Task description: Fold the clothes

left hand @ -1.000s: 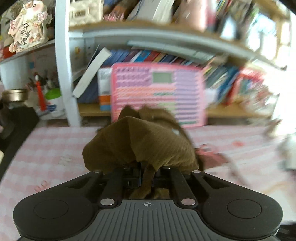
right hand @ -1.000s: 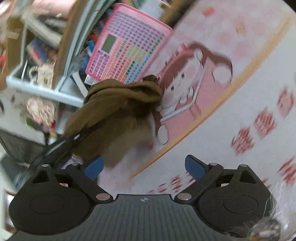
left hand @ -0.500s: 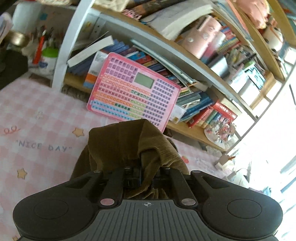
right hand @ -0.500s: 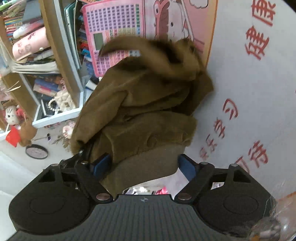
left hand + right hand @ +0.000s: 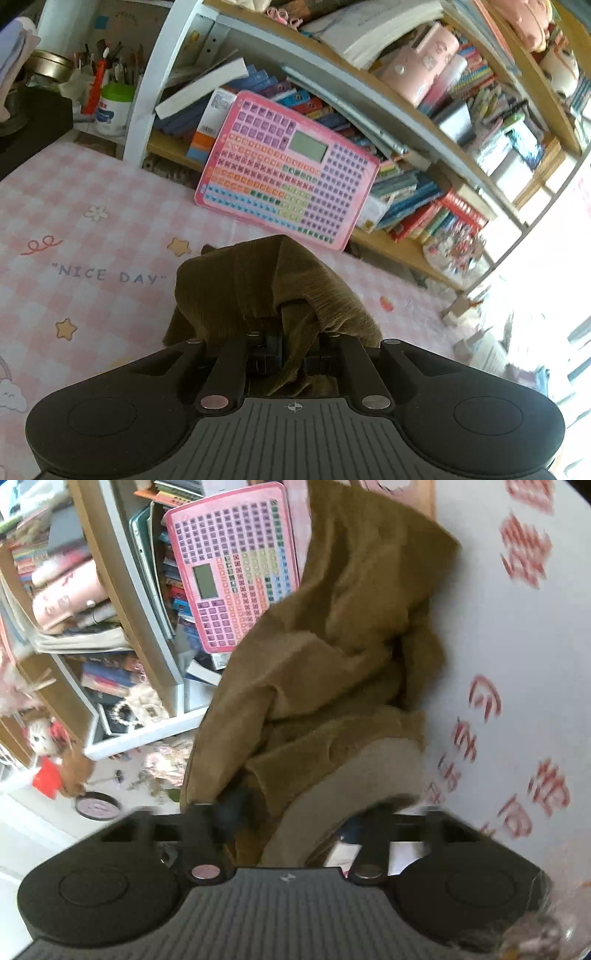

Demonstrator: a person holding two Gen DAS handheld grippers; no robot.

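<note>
Brown garment hangs bunched in the centre of the left wrist view, draped over the left gripper, whose jaws are pinched narrow on a fold of it. In the right wrist view the same cloth fills the centre and runs to the top edge; its paler lining shows lower centre. Right gripper: cloth covers the gap and the fingers are blurred, so cannot tell whether it is clamped or merely behind the fabric.

Step in hand, as judged: get a second corner held and spread the piece flat before any fold. To do it well, keep the left pinch firm, find a true hem edge with the right instead of a mid-panel wad, then draw the two apart until the cloth hangs without twist.

Edges and room: pink checked sheet lies open across the left and lower left of the left wrist view, best place to lay it. Pink keyboard toy leans against the bookshelf just above centre; likely to snag a swinging hem. Right edge is glare, unreadable.
</note>
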